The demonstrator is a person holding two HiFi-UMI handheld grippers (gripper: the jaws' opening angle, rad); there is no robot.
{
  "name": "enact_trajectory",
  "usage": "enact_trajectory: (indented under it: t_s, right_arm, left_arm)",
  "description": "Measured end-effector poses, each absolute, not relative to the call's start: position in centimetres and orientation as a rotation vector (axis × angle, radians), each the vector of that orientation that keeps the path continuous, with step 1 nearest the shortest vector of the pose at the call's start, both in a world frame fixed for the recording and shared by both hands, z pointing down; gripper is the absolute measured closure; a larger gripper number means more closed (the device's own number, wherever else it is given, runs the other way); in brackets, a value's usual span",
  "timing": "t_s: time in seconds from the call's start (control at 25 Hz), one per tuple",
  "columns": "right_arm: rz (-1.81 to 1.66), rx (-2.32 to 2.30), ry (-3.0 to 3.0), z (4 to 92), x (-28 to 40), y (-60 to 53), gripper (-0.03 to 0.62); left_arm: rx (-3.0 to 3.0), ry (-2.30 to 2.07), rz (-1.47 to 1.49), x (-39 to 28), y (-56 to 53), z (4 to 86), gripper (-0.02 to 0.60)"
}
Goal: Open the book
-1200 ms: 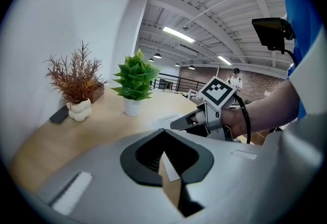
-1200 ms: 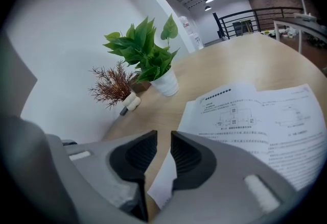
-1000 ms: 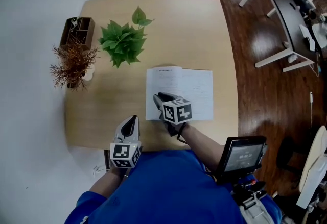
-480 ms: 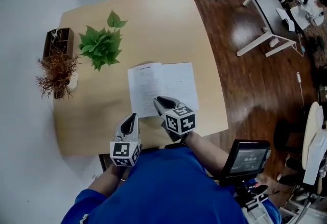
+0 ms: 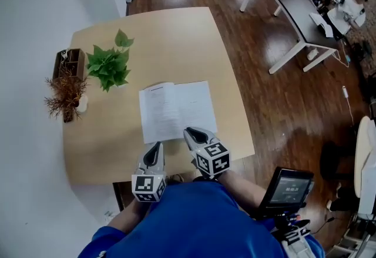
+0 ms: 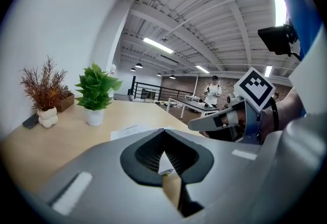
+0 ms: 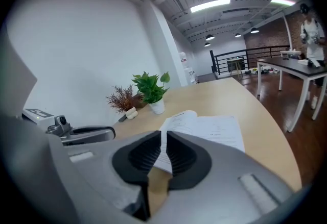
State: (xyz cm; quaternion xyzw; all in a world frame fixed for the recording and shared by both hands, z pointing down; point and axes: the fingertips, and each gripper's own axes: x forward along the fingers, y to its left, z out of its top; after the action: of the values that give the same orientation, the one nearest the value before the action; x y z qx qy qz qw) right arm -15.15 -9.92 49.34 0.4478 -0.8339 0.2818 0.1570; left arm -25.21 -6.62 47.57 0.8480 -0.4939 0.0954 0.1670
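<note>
At the table's (image 5: 176,33) near edge, the left gripper (image 5: 154,146), jaws pressed together, and right gripper (image 5: 189,131), jaws closed to a thin slit, hold nothing; just beyond, the book (image 5: 176,109) lies open, potted plants (image 5: 107,66) farther off.

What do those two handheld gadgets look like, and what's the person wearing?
The left gripper and right gripper are pale grey shells with black ribbed jaws; each carries a cube of black-and-white square markers. The person wears a blue top.

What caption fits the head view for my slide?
An open book lies on the table, left tool and right tool near its front edge.
</note>
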Motion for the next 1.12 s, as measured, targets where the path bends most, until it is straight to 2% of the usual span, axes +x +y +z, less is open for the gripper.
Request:
enact_trajectory:
  t_s: [0.56, 1.12]
  right_arm:
    - [0.561, 1.320, -2.550, 44.5, -4.9, 0.7, 0.583]
    - [0.417, 1.295, -2.633, 41.6, -1.1, 9.9, 0.591]
  left_arm:
    - [2.495, -1.477, 0.131, -13.3, 2.8, 42.5, 0.575]
    - [2.474, -1.562, 0.123, -9.3, 11.8, 40.7, 0.575]
